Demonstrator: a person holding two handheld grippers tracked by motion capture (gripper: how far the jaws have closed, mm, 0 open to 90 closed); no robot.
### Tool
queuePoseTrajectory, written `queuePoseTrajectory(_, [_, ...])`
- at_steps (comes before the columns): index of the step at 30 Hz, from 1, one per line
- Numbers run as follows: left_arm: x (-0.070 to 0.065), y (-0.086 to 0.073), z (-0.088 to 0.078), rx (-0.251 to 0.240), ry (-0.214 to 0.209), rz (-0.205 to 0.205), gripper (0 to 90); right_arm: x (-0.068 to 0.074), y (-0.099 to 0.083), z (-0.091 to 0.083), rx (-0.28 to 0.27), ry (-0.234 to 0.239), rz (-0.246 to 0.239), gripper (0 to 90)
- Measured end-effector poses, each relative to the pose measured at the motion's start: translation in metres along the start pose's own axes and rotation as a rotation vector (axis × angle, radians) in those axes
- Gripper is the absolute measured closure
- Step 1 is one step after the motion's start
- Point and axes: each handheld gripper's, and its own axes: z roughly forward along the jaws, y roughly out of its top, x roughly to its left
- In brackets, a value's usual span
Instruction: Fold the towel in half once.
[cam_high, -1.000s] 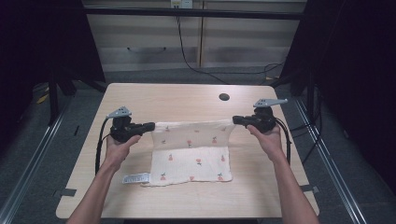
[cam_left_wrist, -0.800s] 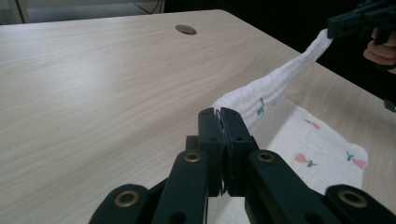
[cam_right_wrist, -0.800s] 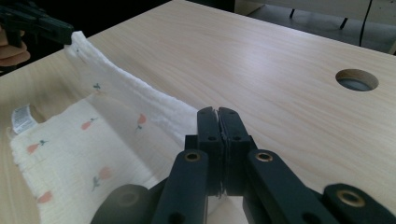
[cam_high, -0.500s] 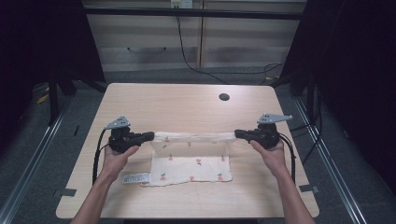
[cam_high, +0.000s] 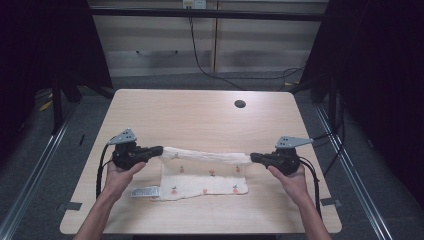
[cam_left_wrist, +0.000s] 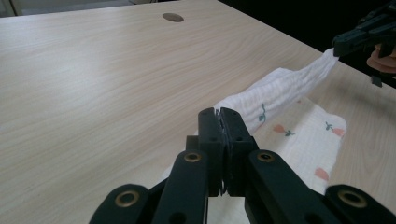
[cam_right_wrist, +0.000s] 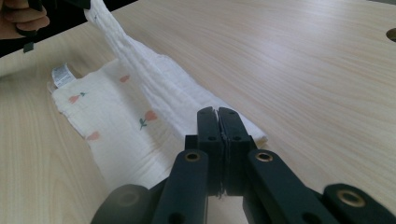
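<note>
Fingers of both grippers were clamped on the cloth's far edge — left gripper at one corner, right gripper at the other — holding it taut above the near half, which lay flat on the table, presumably for folding over.

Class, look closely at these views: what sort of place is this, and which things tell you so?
Probably a lab or recording studio, not a home: a bare wooden table with a cable hole, dark curtains at the sides, and cables across the grey floor.
</note>
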Motion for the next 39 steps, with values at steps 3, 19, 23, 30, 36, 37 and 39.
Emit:
queuePoseTrajectory(3, [-0.006, -0.004, -0.004, 0.01, -0.015, 0.006, 88.3, 0.006, -0.004, 0.0, 0.01, 0.002, -0.01, 88.5])
queuePoseTrajectory(19, [-0.024, -0.042, -0.002, 0.075, -0.061, -0.014, 88.3, 0.021, -0.023, -0.001, 0.039, 0.009, 0.009, 88.5])
queuePoseTrajectory(23, [-0.024, -0.046, -0.002, 0.092, -0.047, -0.019, 88.2, 0.027, -0.024, -0.004, 0.045, 0.008, -0.008, 88.5])
queuePoseTrajectory(30, [-0.025, -0.054, 0.003, 0.134, -0.034, -0.02, 88.2, 0.039, -0.045, -0.004, 0.136, 0.023, -0.02, 88.4])
queuePoseTrajectory(36, [-0.026, -0.055, 0.002, 0.138, -0.039, -0.017, 88.2, 0.041, -0.051, 0.006, 0.197, 0.029, -0.041, 88.4])
queuePoseTrajectory(37, [-0.026, -0.055, 0.002, 0.139, -0.038, -0.011, 88.2, 0.041, -0.053, 0.008, 0.211, 0.033, -0.042, 88.4])
queuePoseTrajectory(39, [-0.025, -0.056, 0.002, 0.138, -0.038, -0.01, 88.2, 0.041, -0.057, 0.011, 0.233, 0.026, -0.045, 88.4])
